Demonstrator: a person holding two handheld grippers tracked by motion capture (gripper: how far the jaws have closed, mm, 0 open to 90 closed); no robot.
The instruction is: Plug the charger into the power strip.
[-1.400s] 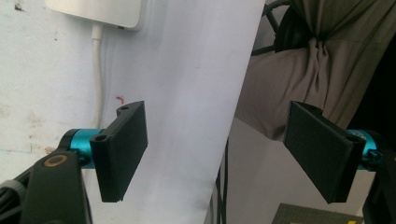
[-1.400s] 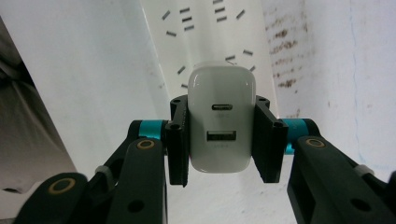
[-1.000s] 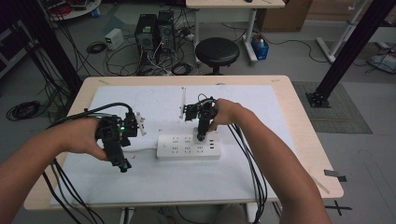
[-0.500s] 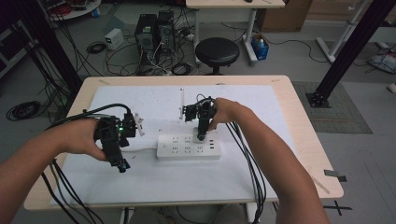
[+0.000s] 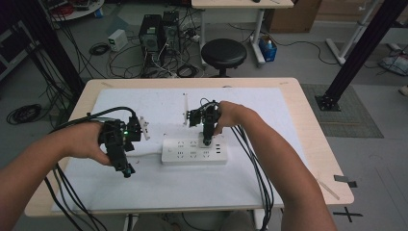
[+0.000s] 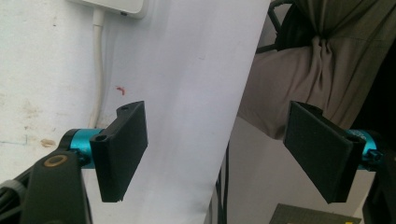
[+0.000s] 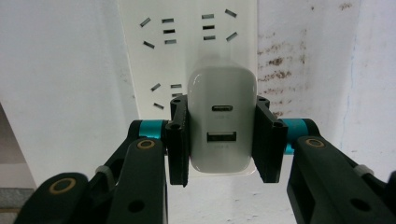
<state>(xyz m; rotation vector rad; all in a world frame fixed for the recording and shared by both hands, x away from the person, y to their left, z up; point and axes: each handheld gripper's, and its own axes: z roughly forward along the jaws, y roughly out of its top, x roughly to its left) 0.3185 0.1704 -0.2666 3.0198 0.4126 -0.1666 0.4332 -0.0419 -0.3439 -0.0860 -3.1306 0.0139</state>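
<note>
The right gripper is clamping the white USB charger by its flat sides over the power strip; it's rigid, light, slippery. The left gripper is idling with fingers apart and empty.

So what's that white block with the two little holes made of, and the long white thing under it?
The charger looks like smooth, slightly glossy white plastic, with rounded moulded edges and soft reflections. The power strip seems matte white plastic, flat with neatly cut slots. Probably hard plastic for both.

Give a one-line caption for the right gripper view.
Right gripper clamps a white charger over the power strip.
</note>
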